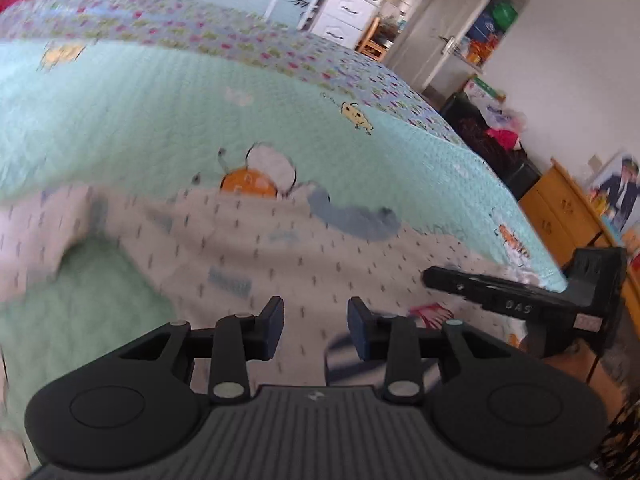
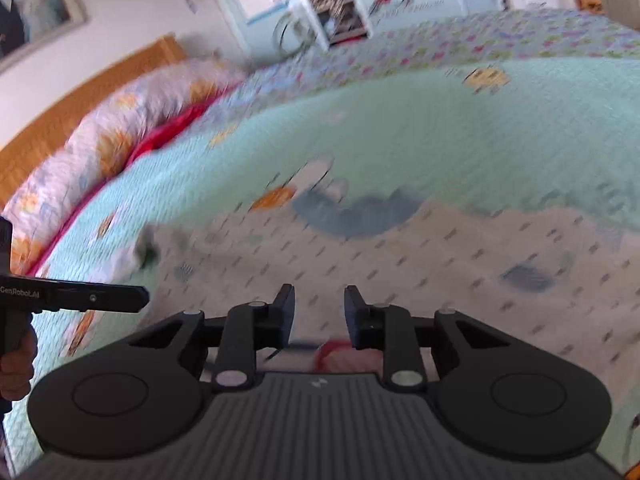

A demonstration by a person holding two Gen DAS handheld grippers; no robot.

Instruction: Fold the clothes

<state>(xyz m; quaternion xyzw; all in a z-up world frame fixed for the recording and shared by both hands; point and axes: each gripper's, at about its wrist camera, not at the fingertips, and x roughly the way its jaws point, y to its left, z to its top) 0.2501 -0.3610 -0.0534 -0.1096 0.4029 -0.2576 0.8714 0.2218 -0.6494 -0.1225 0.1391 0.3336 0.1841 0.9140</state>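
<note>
A white garment with small grey dashes and a blue collar (image 1: 256, 248) lies spread on the mint-green quilted bed; it also shows in the right wrist view (image 2: 460, 264). My left gripper (image 1: 316, 328) is open and empty just above the garment's near part. My right gripper (image 2: 319, 316) is open and empty above the garment's near edge, where a red print (image 2: 340, 350) shows between the fingers. The right gripper's body shows at the right of the left wrist view (image 1: 520, 300), and the left gripper's body shows at the left of the right wrist view (image 2: 72, 298). Both views are motion-blurred.
The bedspread (image 1: 160, 112) has cartoon prints and a patterned border. A wooden cabinet (image 1: 560, 208) stands beside the bed at the right, white drawers (image 1: 344, 16) beyond it. Pillows (image 2: 112, 136) and a wooden headboard (image 2: 80, 96) lie at the left in the right wrist view.
</note>
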